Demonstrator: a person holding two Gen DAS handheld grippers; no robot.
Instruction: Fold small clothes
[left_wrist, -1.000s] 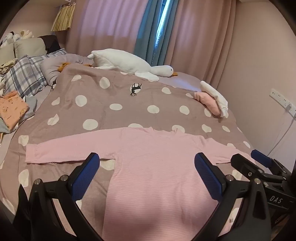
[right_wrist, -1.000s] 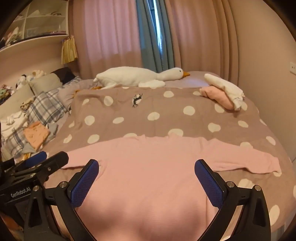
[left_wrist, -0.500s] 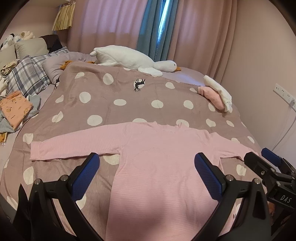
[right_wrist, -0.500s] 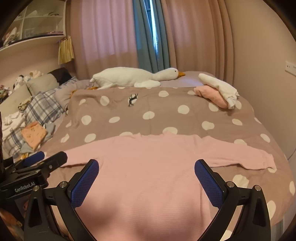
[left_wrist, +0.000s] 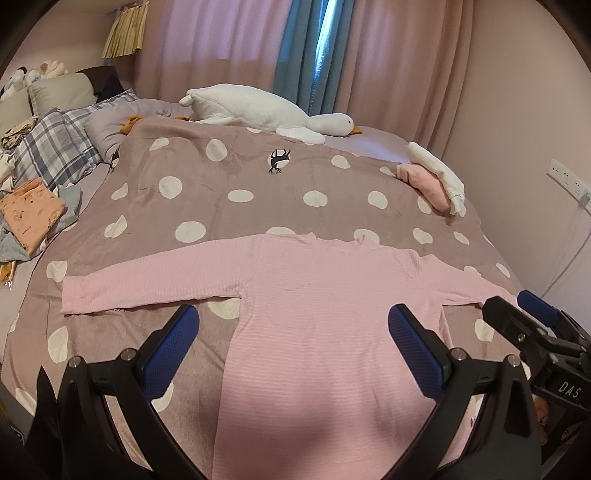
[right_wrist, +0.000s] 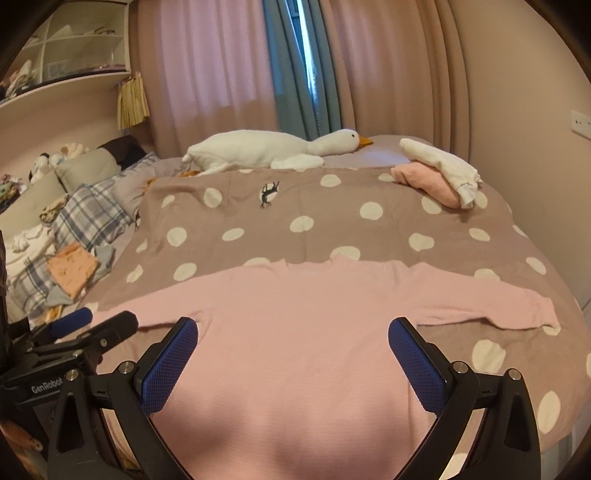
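While both grippers hover with jaws spread wide and holding nothing, a pink long-sleeved top (left_wrist: 325, 302) lies flat on a polka-dot blanket (left_wrist: 229, 177) covering a bed. Its body runs straight away from the grippers, neckline at the far end, toward a white plush goose (left_wrist: 266, 107) by the curtains. The hem end seems to lie beneath the grippers, though shadow blurs it. Both sleeves stretch out sideways, so the widest line of the top runs crosswise to the grippers.

With the top as landmark, the left gripper (left_wrist: 291, 350) sits over its lower body, and the left sleeve (left_wrist: 147, 280) reaches far out on that gripper's side. The right gripper (right_wrist: 293, 354) is beside it over the same lower body, with the right sleeve (right_wrist: 480, 299) extending out on its side. Each sleeve looks nearest to its own-side gripper, which suits folding sleeves inward first. Beyond the top's right shoulder, folded pink and white clothes (left_wrist: 436, 177) rest near the wall.
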